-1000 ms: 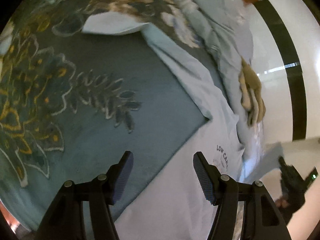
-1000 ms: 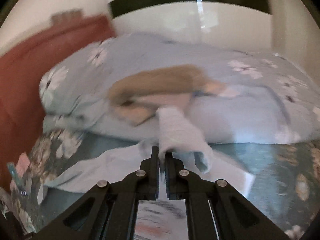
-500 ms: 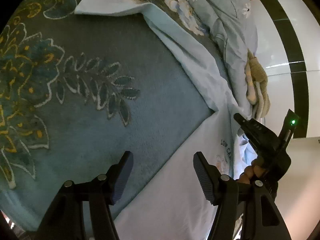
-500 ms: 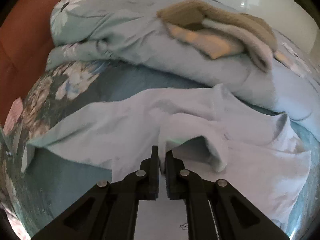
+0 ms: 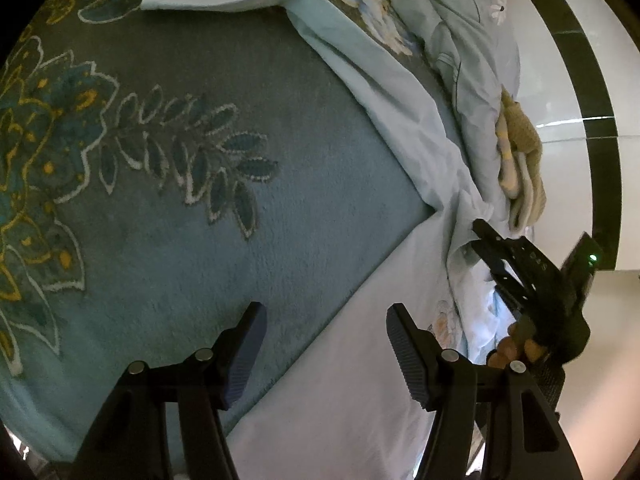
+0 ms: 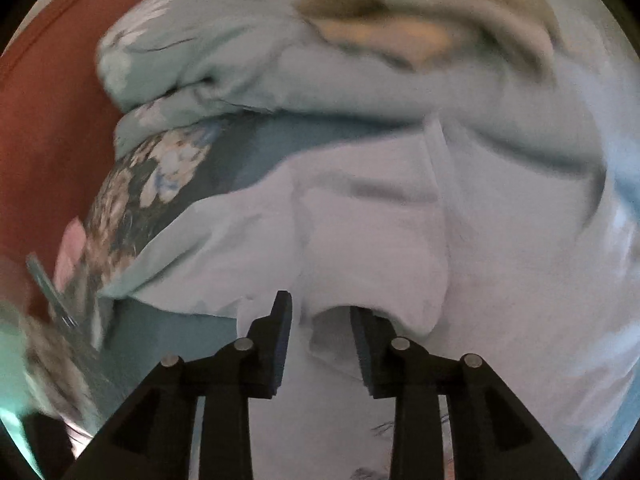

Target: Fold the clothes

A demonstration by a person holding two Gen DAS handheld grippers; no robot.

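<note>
A pale blue T-shirt [image 5: 360, 380] lies spread on a teal floral blanket [image 5: 200, 240]. My left gripper [image 5: 324, 344] is open and empty, hovering over the shirt's left edge. My right gripper [image 6: 320, 332] is open; a folded-in sleeve [image 6: 376, 264] lies between and just ahead of its fingers. The right gripper also shows in the left wrist view [image 5: 520, 276], resting on the shirt at the right. The shirt fills the lower part of the right wrist view [image 6: 500, 340], which is blurred.
A light blue flowered duvet [image 6: 280, 72] is bunched behind the shirt, with a tan and cream garment [image 6: 420, 20] on top. A red-brown headboard [image 6: 40, 100] is at the left. A white wall with a dark stripe [image 5: 592, 100] lies beyond the bed.
My right gripper came down onto the shirt with the sleeve and has opened, letting the sleeve go. My left gripper stayed open and shifted only slightly.
</note>
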